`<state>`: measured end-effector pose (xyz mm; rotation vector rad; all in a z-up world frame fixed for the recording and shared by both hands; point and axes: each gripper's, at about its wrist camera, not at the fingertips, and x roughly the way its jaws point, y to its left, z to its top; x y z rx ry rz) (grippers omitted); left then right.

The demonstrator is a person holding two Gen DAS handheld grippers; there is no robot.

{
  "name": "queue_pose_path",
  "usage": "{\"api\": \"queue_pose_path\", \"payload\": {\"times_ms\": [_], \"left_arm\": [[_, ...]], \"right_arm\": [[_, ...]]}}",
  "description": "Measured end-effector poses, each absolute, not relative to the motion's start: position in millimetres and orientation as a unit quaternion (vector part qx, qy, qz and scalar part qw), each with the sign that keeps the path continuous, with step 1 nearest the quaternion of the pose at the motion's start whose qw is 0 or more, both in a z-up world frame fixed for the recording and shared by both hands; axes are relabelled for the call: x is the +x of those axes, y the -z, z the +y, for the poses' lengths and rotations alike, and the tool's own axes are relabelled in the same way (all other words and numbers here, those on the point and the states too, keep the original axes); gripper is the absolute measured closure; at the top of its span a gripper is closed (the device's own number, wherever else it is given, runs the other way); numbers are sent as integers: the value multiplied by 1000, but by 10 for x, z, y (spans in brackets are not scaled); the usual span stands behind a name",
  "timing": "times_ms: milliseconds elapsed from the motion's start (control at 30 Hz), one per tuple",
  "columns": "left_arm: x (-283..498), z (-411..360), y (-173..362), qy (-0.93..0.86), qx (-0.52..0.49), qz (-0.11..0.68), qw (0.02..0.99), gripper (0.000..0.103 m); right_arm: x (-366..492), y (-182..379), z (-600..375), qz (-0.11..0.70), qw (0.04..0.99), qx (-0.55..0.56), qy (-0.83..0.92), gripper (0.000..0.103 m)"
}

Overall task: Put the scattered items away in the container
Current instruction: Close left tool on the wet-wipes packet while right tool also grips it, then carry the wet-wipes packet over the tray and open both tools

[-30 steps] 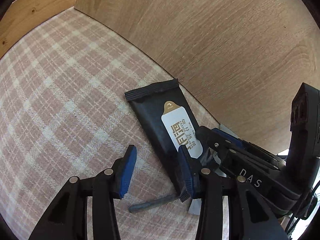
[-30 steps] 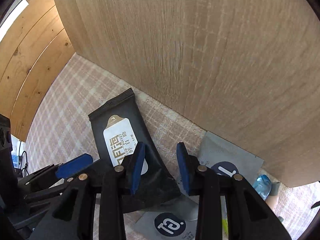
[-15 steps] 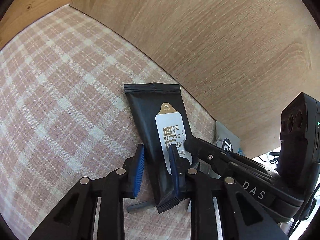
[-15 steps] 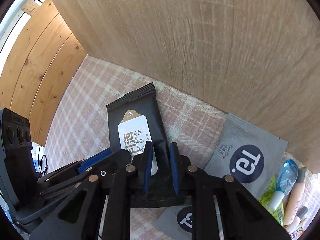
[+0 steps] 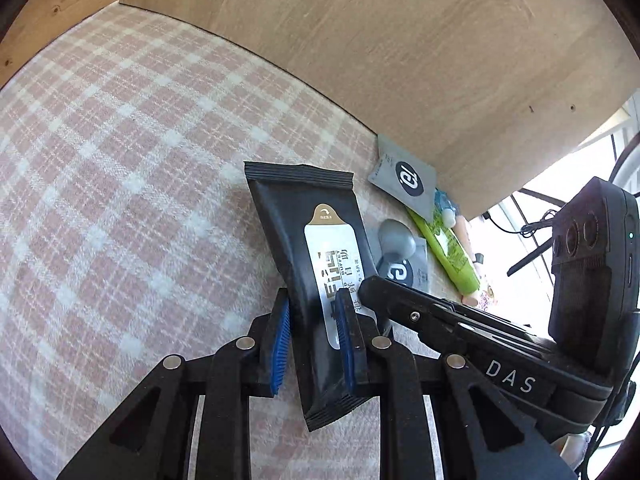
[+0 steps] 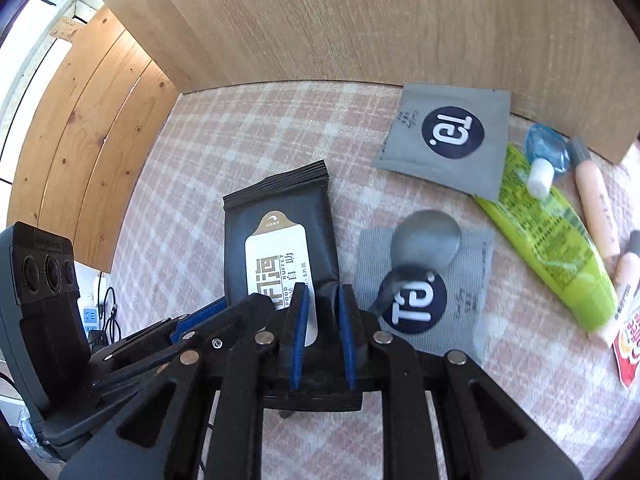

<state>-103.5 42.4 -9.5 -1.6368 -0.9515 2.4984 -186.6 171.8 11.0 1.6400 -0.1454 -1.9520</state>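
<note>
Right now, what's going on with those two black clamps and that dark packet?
A person is working two hand-held grippers, and both have just closed their jaws on the same black wipes packet. The left gripper pinches its near end, and the right gripper grips it from the other side. Nearby on the checked cloth lie two grey sachets, a grey spoon, a green tube and other small items. No container shows in these views.

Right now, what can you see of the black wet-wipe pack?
The black wet-wipe pack is a glossy, soft film pouch with crimped ends and a white resealable label flap with a gold tab. The left gripper and right gripper have just closed on its near end. Its far end points toward the wooden board, over the plaid cloth.
</note>
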Motion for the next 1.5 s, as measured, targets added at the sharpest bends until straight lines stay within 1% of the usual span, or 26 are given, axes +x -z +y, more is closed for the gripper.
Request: {"api": "queue_pose_path", "payload": {"times_ms": [267,567,800,1067,1333,1500], "left_arm": [[-792,925,-392,-814,-511,-270,50,84],[-605,1870,-831,-827,-505,-213,126,84],[-421,2788,-989,-816,-515,-172,198,84],[-298,3933,-1171,-802,-515,-123,275,84],[-275,4905,-1313,-787,-517,-97,323,84],[-320,5334,-1241,-776,-527,-92,333,84]], "right_arm": [[-1385,-529,2385,-79,265,590,759,86],[-875,-1022,3305,-113,209,551,800,86],[-525,-1256,4104,-162,141,533,818,86],[-136,-1474,5150,-199,66,514,832,86],[37,-1622,6170,-216,12,499,839,86],[60,-1590,6675,-227,-4,505,833,86]]}}
